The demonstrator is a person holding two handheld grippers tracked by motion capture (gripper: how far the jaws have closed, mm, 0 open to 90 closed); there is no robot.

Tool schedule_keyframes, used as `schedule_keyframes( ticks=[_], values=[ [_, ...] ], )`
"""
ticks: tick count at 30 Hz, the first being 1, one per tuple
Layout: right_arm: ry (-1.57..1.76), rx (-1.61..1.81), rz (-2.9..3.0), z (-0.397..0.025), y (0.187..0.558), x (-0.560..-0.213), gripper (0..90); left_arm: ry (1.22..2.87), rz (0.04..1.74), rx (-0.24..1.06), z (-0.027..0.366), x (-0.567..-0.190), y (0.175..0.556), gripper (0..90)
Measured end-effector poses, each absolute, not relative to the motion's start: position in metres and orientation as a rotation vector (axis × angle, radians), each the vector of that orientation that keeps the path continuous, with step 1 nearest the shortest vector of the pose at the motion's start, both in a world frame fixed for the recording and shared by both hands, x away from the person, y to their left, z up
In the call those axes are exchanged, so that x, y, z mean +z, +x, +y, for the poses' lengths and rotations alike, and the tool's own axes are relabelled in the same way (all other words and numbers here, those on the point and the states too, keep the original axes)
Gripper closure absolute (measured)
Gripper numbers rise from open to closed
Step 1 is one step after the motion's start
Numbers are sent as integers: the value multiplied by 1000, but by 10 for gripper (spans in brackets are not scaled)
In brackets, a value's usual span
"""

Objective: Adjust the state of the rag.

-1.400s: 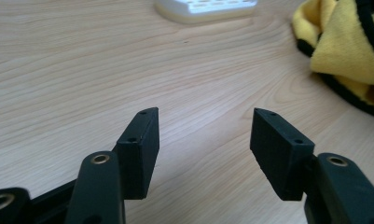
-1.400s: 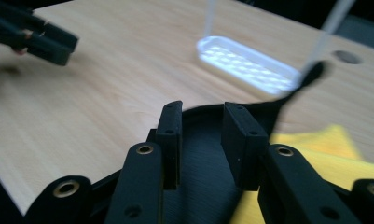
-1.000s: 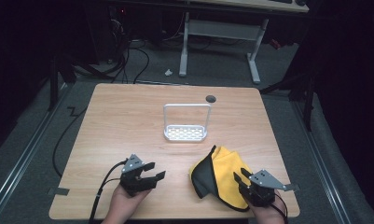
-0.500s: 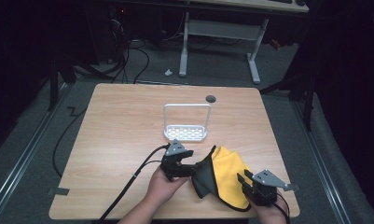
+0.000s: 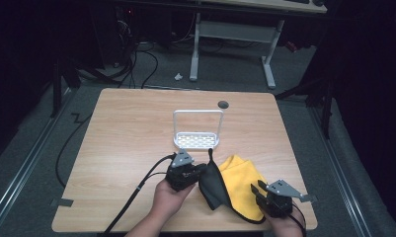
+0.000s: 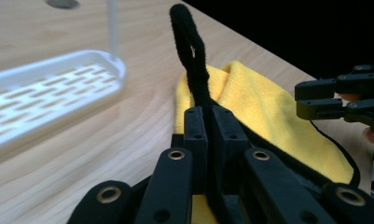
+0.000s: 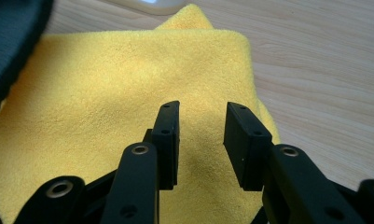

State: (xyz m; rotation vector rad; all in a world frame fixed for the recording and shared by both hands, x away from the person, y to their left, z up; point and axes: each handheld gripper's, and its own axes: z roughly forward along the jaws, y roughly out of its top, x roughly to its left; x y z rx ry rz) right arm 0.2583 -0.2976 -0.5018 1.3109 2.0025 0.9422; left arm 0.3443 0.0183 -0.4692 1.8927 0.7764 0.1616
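Observation:
A yellow cloth (image 5: 242, 185) with a thin black border lies at the table's front right. A black cloth (image 5: 213, 187) overlaps its left side; I cannot tell whether the two are one piece. My left gripper (image 5: 201, 170) is shut on the black cloth's edge (image 6: 194, 60), which stands up as a thin ridge between the jaws (image 6: 208, 116). My right gripper (image 5: 255, 190) hovers open over the yellow cloth (image 7: 128, 74), with nothing between its fingers (image 7: 202, 121). It also shows in the left gripper view (image 6: 343, 98), beyond the yellow cloth (image 6: 268, 116).
A white slotted rack (image 5: 198, 140) with an upright wire handle stands mid-table, just behind the cloths, near my left gripper (image 6: 49, 88). A round cable hole (image 5: 223, 104) is at the back. A black cable (image 5: 131, 197) trails from the left gripper off the front edge.
My left gripper moved right from the front left of the table to the cloths and shut on the black cloth's edge, pulling it up. The right gripper stayed put.

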Motion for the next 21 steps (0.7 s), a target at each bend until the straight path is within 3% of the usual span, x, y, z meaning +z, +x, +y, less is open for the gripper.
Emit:
schedule_keyframes(
  ticks=[14, 21],
  values=[
    [1287, 932, 2039, -284, 257, -505, 665, 1864, 948, 216, 117, -494, 327, 849],
    [1279, 970, 2090, -274, 257, -506, 583, 1908, 1010, 240, 150, -507, 319, 847]
  ],
)
